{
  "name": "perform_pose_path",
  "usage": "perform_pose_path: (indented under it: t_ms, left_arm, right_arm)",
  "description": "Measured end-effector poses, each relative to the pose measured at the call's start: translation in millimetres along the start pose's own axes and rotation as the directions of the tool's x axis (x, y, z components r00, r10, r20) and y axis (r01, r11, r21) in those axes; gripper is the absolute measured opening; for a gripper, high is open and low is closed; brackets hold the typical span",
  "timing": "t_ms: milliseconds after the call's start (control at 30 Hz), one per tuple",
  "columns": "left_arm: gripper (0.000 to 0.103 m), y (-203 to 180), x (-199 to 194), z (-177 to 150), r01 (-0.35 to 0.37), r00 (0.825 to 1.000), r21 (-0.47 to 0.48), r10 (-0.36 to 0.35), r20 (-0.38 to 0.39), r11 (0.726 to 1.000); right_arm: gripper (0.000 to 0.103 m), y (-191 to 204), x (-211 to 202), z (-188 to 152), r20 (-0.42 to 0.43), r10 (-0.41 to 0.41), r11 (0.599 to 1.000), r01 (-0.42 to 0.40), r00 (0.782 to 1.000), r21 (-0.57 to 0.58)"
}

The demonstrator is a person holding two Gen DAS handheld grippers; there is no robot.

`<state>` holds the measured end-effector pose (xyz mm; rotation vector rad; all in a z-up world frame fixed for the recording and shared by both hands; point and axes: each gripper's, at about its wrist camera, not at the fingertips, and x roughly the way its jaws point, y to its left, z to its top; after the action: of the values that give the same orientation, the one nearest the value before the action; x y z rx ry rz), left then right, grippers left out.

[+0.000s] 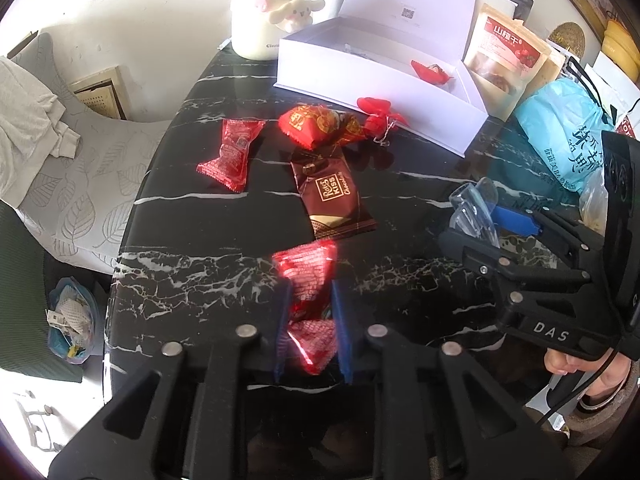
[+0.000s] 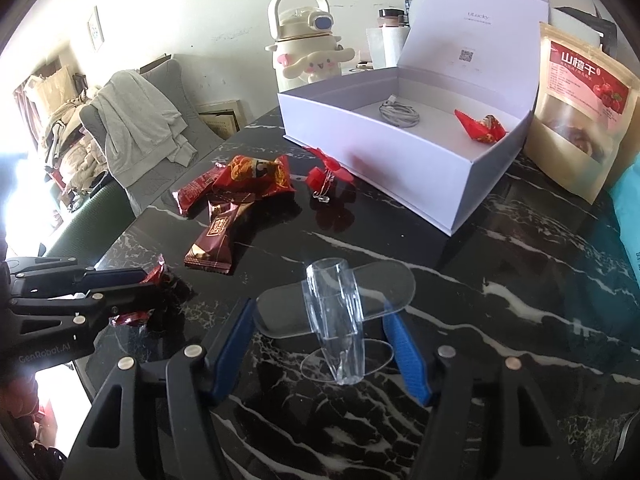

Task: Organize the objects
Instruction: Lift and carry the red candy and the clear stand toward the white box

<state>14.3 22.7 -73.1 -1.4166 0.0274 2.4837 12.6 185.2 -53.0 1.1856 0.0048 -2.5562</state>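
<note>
Left gripper clamped on red candy at table's near edge. "Kiss Chocolate" bar at 12 o'clock from it. Right gripper spread wide around clear plastic piece. White box, lid printed "uLucky", at 1 o'clock.

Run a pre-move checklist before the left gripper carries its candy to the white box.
1. Left gripper shut on the red candy: ok.
2. White box lid open: ok.
3. Free floor space in the box beside the cable and red wrapper: ok.
4. Right gripper out of the path: cannot tell; it sits open around a clear plastic piece.
5. Loose candies lie between candy and box: not ok, lift over them.
</note>
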Motion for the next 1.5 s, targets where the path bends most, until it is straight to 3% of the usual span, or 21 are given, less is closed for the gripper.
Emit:
perform_pose_path:
  t_ms: [400, 933, 1500]
  left_arm:
    - [0.018, -8, -14, 8, 0.019, 0.999, -0.003, -0.019, 0.036, 1.0]
    - [0.018, -47, -43, 56, 0.033, 0.991, 0.094, -0.045, 0.127, 0.995]
    - [0.018, -92, -30, 107, 0.083, 0.983, 0.204, -0.114, 0.145, 0.975]
  right_arm:
    - [0.067, 3, -25, 8, 0.036, 0.012, 0.999, -0.01, 0.999, -0.049]
    - [0.067, -11, -75, 37, 0.091, 0.023, 0.998, -0.018, 0.996, -0.056]
    - [0.067, -48, -88, 66, 0.111, -0.009, 0.998, 0.016, 0.994, -0.062]
